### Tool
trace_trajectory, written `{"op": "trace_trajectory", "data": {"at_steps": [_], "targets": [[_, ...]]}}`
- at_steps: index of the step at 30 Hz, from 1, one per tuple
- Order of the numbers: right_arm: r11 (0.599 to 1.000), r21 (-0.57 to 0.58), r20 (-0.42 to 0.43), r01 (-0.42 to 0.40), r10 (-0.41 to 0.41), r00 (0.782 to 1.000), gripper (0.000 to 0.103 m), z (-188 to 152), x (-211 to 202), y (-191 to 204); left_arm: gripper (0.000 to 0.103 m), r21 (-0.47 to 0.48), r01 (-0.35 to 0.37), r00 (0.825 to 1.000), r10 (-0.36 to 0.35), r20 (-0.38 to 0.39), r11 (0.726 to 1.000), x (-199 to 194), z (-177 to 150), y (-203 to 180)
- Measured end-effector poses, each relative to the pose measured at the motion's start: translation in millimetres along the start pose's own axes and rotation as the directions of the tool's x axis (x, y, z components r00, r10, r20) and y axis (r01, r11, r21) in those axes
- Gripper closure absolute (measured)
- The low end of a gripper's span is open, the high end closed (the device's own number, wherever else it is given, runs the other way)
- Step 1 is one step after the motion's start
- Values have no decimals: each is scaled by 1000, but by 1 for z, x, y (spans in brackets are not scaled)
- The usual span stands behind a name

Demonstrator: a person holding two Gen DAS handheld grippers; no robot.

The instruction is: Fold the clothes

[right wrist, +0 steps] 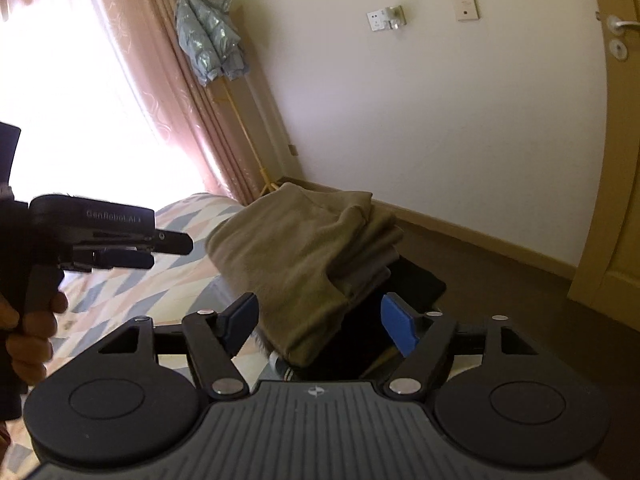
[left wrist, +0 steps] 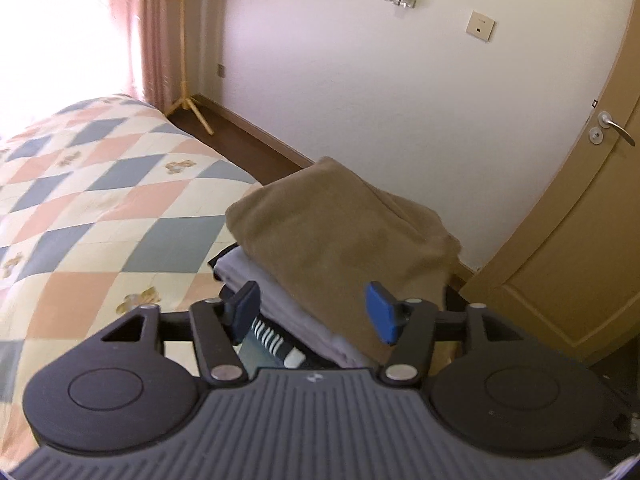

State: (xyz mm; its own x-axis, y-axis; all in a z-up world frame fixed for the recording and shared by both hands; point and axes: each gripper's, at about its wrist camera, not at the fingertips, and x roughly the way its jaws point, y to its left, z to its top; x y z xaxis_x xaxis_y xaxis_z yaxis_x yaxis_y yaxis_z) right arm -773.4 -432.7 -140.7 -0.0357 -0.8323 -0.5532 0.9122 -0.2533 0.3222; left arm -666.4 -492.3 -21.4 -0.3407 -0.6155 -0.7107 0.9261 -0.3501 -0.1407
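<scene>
A folded tan garment (left wrist: 340, 224) lies on top of a stack of folded clothes, with a grey garment (left wrist: 280, 300) and a black-and-white striped piece (left wrist: 272, 336) under it. The stack sits at the bed's corner. My left gripper (left wrist: 316, 312) is open and empty, just in front of the stack. In the right wrist view the tan garment (right wrist: 296, 256) tops the same stack, over a dark piece (right wrist: 416, 280). My right gripper (right wrist: 320, 324) is open and empty, close to the stack's near edge. The left gripper (right wrist: 132, 258) shows from the side at the left, held in a hand.
The bed has a quilt with a diamond pattern (left wrist: 100, 200). A wooden coat stand (left wrist: 184, 60) holds a light blue jacket (right wrist: 212, 44) by the pink curtain (right wrist: 172, 92). A wooden door (left wrist: 580, 240) stands at the right. The dark floor (right wrist: 500, 280) runs along the wall.
</scene>
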Motion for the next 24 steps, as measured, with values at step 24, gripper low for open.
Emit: {"op": "trace_trajectory", "data": {"at_steps": [24], "targets": [[995,-97,-12,-10,8,1000,2,-18,-125,22,1,44,-258,956,248,157,965,-180,-77,-55]]}}
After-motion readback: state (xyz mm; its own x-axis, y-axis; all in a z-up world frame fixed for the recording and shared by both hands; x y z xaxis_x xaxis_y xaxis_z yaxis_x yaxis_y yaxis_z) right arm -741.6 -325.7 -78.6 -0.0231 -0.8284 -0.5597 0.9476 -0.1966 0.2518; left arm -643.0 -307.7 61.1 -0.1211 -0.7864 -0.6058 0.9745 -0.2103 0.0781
